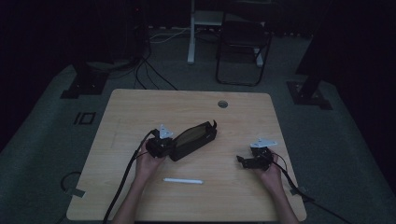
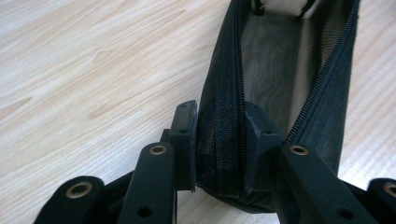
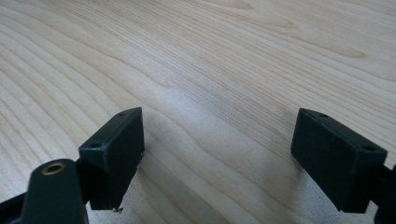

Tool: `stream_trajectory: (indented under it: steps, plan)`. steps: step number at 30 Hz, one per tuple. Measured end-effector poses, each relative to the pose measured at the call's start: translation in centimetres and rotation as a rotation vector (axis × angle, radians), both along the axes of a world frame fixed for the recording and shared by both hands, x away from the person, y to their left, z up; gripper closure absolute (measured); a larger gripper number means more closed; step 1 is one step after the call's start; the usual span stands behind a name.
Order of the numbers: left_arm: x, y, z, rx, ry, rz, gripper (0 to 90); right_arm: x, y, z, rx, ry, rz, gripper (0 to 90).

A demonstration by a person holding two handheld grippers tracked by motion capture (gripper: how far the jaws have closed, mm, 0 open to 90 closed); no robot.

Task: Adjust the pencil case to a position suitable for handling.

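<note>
While a white pen [image 1: 183, 180] lies on the table [image 1: 140, 107], left tongs [image 2: 218, 140] pinching the open black pouch [image 2: 280, 70], right tongs [image 3: 219, 158] spread.

The table [image 1: 140, 112] is pale wood with fine, wavy grain lines and a small grey round disc [image 1: 222, 103] near its far edge. The pouch [image 2: 224, 140] is black woven fabric with a black zipper and a dull grey-brown mesh lining, and both the left gripper [image 2: 218, 140] and right gripper [image 3: 219, 158] are matte black with brass-coloured rivets. A white pen [image 1: 183, 180] lies on the wood, and the floor [image 1: 42, 116] is dark grey-green.
</note>
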State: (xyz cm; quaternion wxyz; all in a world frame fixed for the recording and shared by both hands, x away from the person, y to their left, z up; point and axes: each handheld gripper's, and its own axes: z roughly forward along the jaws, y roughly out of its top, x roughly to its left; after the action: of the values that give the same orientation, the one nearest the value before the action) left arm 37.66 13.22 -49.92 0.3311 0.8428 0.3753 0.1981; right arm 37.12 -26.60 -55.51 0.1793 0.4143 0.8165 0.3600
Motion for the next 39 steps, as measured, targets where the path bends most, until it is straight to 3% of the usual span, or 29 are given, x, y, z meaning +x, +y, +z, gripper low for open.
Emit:
stream_trajectory:
  steps: [8,15,24,31,39]
  plan:
    - [-1.0,-0.3,0.1,0.016,-0.013,-0.104,70.2,0.0,0.0,0.0,0.0,0.001,-0.001,17.5]
    - [-1.9,-0.3,0.2,0.032,-0.026,-0.149,70.2,0.0,0.0,0.0,0.0,0.0,0.0,17.5]
    - [-2.5,0.3,0.1,0.033,-0.027,-0.163,69.8,0.0,0.0,0.0,0.0,0.0,0.0,17.5]
    - [-2.6,0.4,0.3,0.015,-0.028,-0.155,58.1,0.0,0.0,0.0,0.0,-0.001,0.001,17.5]
    - [-3.3,0.8,1.5,-0.022,-0.064,-0.132,50.2,0.0,0.0,0.0,0.0,0.0,0.002,17.4]
